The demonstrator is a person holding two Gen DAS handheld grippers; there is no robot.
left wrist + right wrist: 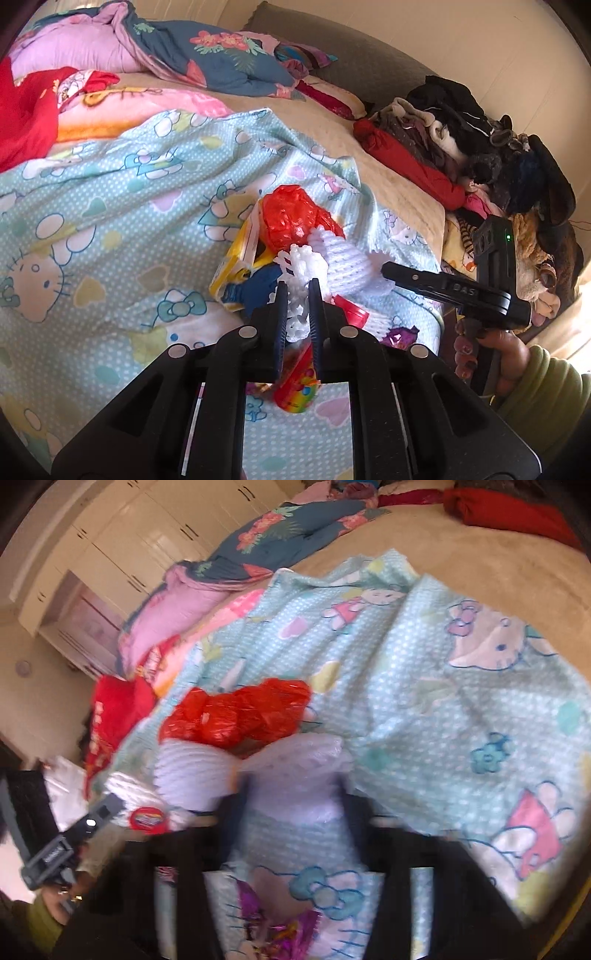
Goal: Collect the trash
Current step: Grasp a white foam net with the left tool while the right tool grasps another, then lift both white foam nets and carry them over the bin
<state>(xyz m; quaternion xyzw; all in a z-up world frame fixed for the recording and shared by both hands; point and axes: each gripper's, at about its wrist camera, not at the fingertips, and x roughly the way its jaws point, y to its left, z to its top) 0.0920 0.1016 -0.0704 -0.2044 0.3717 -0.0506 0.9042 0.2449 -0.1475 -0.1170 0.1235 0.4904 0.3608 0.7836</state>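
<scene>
Trash pile sits on the near part of the bed (399, 173), on the cartoon-cat blanket (110, 206), close to its right edge.

Left gripper (298, 291): jaws nearly closed, pinching a white foam fruit net (301, 269) between the blue pads; net sticks out past the tips.

Second, lilac-white foam net (343, 258) lies just right of the first, touching the red plastic bag (295, 218) behind it. A yellow carton (240, 258) is left of the bag, with a blue wrapper (264, 282) near it. A colourful snack packet (299, 387) is under the left gripper, and a purple wrapper (400, 336) lies to its right.

Right gripper (295, 775): the wrist view is blurred; the lilac-white net lies between its fingers, and the jaws look wide apart there. Cannot tell whether the pads press on it. In the left view it reaches in from the right, with a hand (491, 354) in a green sleeve (546, 391) on its handle.

A clothes heap (480, 147) is far right, and a floral quilt (207, 51) at the far end.
</scene>
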